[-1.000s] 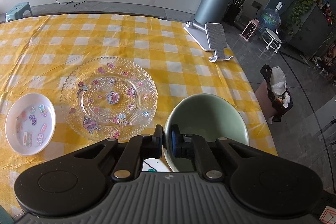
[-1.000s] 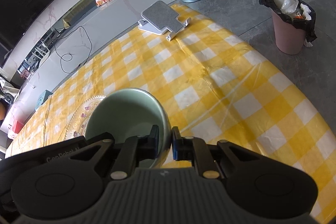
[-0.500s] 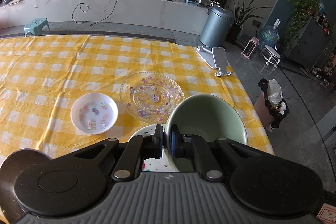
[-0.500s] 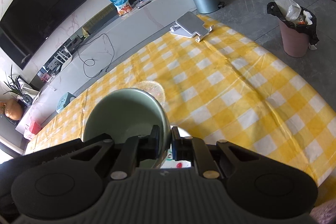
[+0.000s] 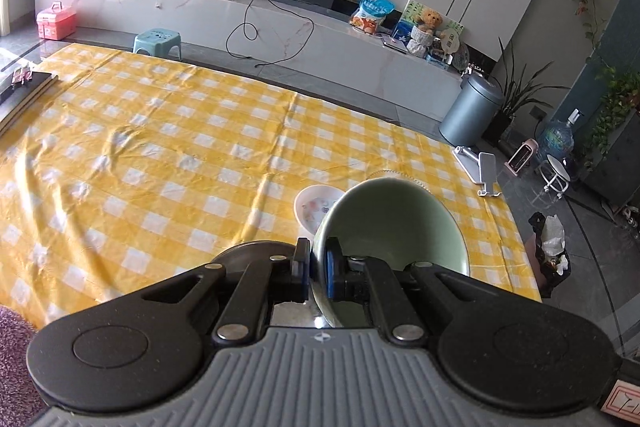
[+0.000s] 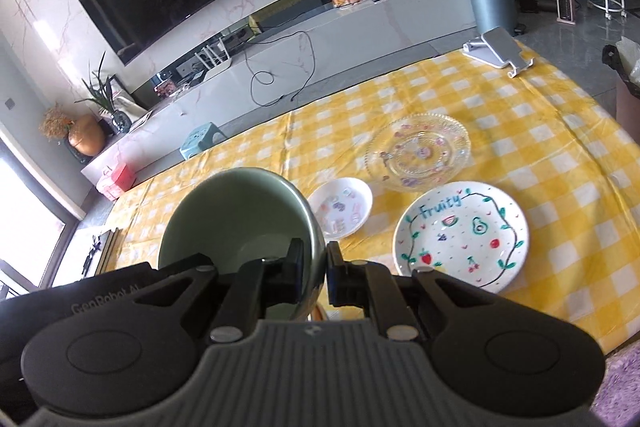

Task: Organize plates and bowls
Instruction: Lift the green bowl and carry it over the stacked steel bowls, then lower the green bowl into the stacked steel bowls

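Green bowl [image 5: 394, 223]: lifted above the bench [image 5: 160, 155], rim clamped on opposite sides by left claw [image 5: 317, 269] and right claw [image 6: 315, 271]. On the bench: small white dish [image 6: 341, 207], glass plate [image 6: 418, 153], "Fruity" plate [image 6: 460, 231].

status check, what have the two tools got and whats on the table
Left tool and right tool both shut on the green bowl rim, bowl held above the table. Three plates on the cloth: glass plate, small plate, fruit plate. Nothing in the way.
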Available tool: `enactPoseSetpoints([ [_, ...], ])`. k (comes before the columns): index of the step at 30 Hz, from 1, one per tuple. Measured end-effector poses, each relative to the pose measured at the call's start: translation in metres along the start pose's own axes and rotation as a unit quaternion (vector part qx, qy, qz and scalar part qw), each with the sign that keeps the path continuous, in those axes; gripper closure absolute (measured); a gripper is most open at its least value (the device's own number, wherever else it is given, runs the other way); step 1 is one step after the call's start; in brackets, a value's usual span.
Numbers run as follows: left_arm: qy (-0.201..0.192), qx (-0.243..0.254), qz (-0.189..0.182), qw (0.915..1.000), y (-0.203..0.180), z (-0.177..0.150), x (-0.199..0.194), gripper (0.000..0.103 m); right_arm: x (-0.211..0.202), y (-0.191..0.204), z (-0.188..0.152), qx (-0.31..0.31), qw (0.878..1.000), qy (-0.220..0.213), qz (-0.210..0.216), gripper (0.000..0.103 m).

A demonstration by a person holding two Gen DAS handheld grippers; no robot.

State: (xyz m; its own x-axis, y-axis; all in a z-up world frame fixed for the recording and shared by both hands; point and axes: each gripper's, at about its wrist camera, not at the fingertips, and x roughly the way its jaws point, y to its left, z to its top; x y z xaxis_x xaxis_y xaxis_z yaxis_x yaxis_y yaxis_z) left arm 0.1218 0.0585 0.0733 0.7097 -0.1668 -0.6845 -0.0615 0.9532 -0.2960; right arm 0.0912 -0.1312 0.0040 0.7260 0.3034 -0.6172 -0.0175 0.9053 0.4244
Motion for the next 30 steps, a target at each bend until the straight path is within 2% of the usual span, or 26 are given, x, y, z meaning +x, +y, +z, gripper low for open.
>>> enactPoseSetpoints([
  [7, 0.027, -0.026, 0.007, 0.9993, 0.039, -0.016, 0.001, 0.095, 0.016, 0.018, -0.022, -0.014, 0.999, 0.044, 0.006, 0.094],
  [14, 0.060, -0.037, 0.006, 0.9975, 0.058, -0.028, 0.016, 0.094, 0.041, 0.019, -0.034, -0.020, 0.996, 0.084, -0.011, 0.095],
  [23, 0.075, -0.039, 0.006, 0.9964, 0.069, -0.032, 0.030, 0.093, 0.064, 0.018, -0.040, -0.026, 0.994, 0.107, -0.021, 0.095],
  [30, 0.083, -0.026, 0.001, 0.9963, 0.067, -0.034, 0.040, 0.093, 0.072, 0.018, -0.037, -0.037, 0.993, 0.106, -0.033, 0.095],
])
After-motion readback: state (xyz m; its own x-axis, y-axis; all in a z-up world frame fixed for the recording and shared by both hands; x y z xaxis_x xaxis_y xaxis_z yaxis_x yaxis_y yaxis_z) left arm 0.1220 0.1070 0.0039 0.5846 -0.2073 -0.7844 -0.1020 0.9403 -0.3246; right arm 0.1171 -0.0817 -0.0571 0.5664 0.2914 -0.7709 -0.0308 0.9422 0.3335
